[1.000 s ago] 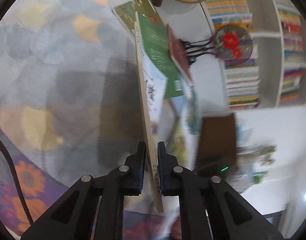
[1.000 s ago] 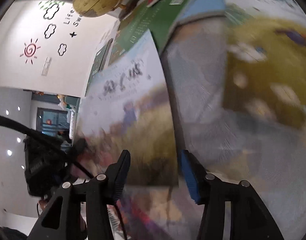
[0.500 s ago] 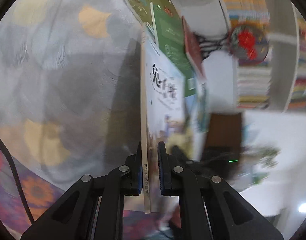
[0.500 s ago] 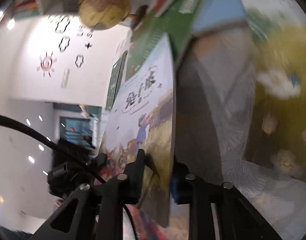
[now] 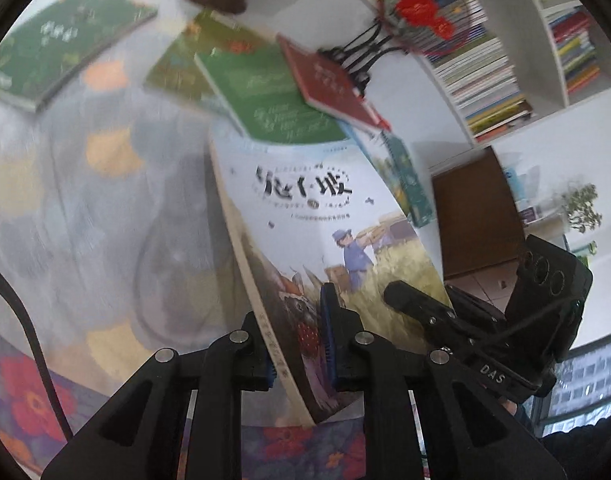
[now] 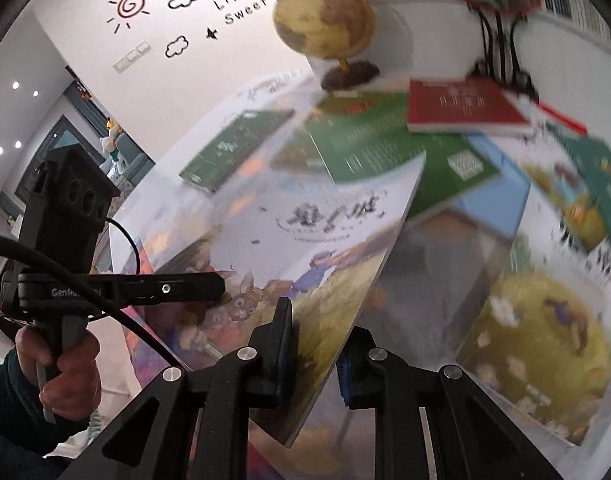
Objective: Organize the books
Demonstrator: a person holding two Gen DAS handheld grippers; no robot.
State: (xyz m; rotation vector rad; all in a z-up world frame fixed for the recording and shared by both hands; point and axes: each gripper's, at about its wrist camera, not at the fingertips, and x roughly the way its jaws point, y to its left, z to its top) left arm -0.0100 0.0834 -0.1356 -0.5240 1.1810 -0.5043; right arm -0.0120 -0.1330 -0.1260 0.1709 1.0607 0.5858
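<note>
1. Bookshelves (image 5: 493,60) packed w/ colourful spines line the white wall behind a counter (image 5: 65,184) covered in a grey cloth w/ orange and yellow blobs.
2. Picture book (image 5: 329,216), white cover w/ black title and a field scene, is tilted up off the counter, held along its lower edge by both tools.
3. Left gripper (image 5: 297,344): jaws nearly shut, pinching the book's bottom corner near the spine; blue pad lies on the front cover.
4. Right gripper (image 6: 313,352): jaws have just closed in and now pinch the same book (image 6: 305,240) by its lower edge, one pad on the cover, the other behind it.
5. In the left view the right tool reaches in from the right side w/ its tip on the cover; in the right view a hand (image 6: 61,364) in a dark sleeve grips the left tool's handle.
6. Around the held book, lying flat on the counter: green book (image 5: 273,96) just beyond its top edge, red book (image 5: 329,80) overlapping the green one, another green book (image 5: 61,44) well apart to the left.
7. Right view also shows a yellow-green cover (image 6: 545,344) flat on the counter, beside the jaws; blurred.
8. Globe (image 6: 325,20) on a dark round base stands at the counter's far end; a round red-flower ornament (image 5: 421,12) on black legs stands next to the shelves.
9. Wall at left of the right view carries sun and cloud stickers (image 6: 153,4).
</note>
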